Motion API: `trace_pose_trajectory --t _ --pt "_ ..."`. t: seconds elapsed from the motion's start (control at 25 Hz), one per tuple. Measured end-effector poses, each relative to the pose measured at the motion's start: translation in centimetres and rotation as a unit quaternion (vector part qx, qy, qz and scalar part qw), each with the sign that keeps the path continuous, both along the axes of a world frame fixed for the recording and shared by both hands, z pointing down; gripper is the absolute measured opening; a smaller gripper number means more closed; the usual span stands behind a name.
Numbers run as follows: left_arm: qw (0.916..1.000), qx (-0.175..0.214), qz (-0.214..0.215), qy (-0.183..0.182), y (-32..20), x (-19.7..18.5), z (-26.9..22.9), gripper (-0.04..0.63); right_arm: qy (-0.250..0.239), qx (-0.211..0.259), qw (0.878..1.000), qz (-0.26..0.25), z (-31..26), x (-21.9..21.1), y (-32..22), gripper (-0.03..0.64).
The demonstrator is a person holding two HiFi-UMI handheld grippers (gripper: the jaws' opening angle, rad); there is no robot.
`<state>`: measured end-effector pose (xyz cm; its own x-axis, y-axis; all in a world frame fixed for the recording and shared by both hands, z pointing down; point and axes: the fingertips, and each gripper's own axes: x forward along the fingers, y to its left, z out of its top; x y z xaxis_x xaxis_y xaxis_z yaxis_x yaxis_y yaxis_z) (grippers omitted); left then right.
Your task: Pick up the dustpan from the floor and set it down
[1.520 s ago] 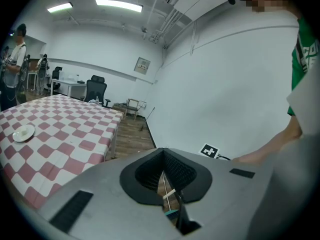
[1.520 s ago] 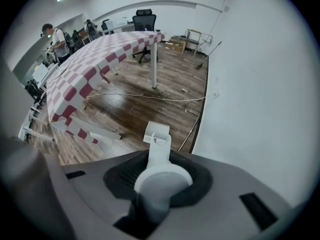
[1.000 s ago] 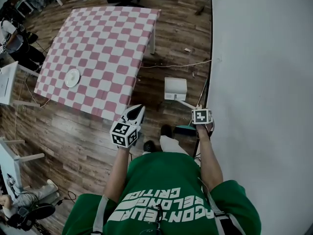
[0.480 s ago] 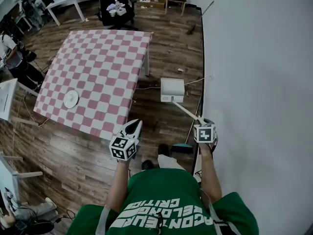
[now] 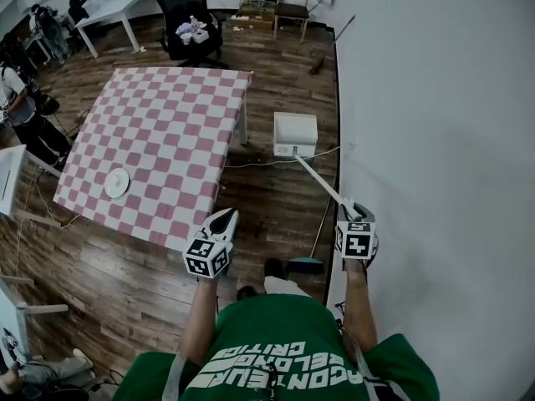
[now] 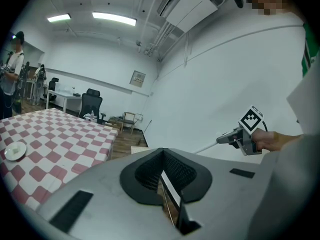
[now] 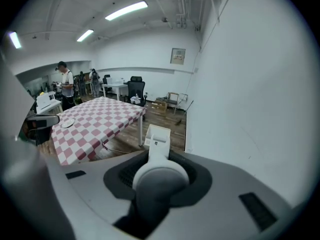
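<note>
The dustpan is a white box-shaped pan on a long white handle. It hangs clear of the wooden floor, between the table and the wall. My right gripper is shut on the top end of that handle, and the handle slopes away and down from it. In the right gripper view the round handle end fills the space between the jaws, with the pan beyond. My left gripper hovers by the table's near corner, shut with nothing in it. The left gripper view shows the right gripper off to the right.
A table with a red-and-white check cloth stands to the left, a white plate on it. The white wall runs along the right. A cable crosses the floor. A black office chair, a wooden chair and a broom stand farther off.
My right gripper has risen with the handle, and the pan has come up and swung farther out ahead. The left gripper has lifted a little.
</note>
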<state>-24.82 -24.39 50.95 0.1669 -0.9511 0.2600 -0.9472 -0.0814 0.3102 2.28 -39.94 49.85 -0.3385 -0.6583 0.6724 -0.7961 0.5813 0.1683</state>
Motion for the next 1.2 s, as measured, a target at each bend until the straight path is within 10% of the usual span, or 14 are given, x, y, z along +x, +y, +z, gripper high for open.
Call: trace_pose_trajectory --t 1.2 --pt "0.9999 0.011 0.011 0.002 0.0 1.1 -0.9 0.003 -0.018 0.016 1.0 -0.002 -2.2 -0.3 0.1 0.117"
